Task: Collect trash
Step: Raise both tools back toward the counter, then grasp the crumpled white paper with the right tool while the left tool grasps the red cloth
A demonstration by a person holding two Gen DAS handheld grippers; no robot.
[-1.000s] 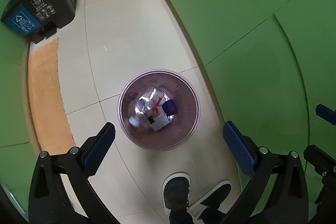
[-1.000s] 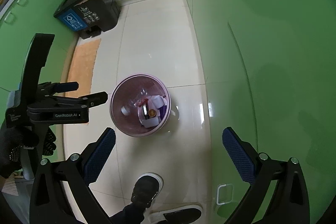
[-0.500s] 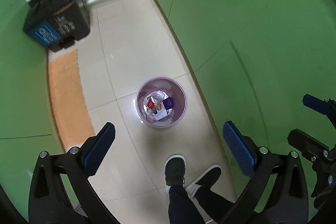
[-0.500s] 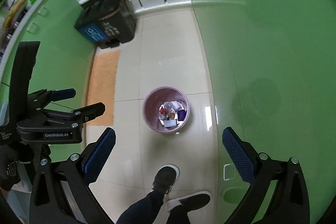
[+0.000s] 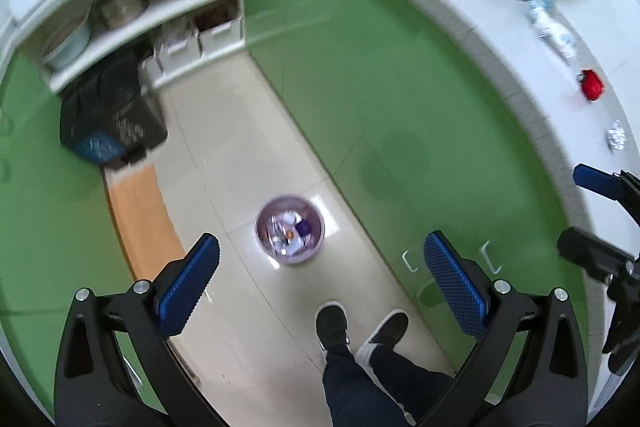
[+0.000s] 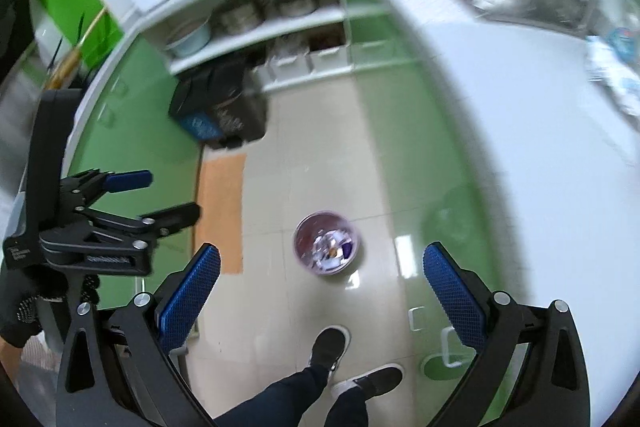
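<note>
A small purple bin [image 5: 289, 235] holding several pieces of trash stands on the tiled floor far below; it also shows in the right wrist view [image 6: 327, 248]. My left gripper [image 5: 320, 283] is open and empty, high above the floor. My right gripper [image 6: 322, 285] is open and empty too. On the white counter [image 5: 520, 39] at the right lie a red scrap [image 5: 591, 89], a crumpled foil ball [image 5: 616, 140] and a plastic bottle [image 5: 550, 23]. The left gripper shows in the right wrist view [image 6: 132, 201], and the right gripper's tips [image 5: 592, 211] show at the left view's right edge.
Green cabinet doors [image 5: 380, 99] line the aisle. A black and blue bin [image 5: 108, 123] and an orange mat [image 5: 140, 215] lie at the left. White shelves [image 6: 256, 27] hold pots. The person's feet [image 5: 360, 327] stand below the grippers.
Both grippers have risen well away from the purple bin, which now looks much smaller. The countertop and its trash have come into view at the right.
</note>
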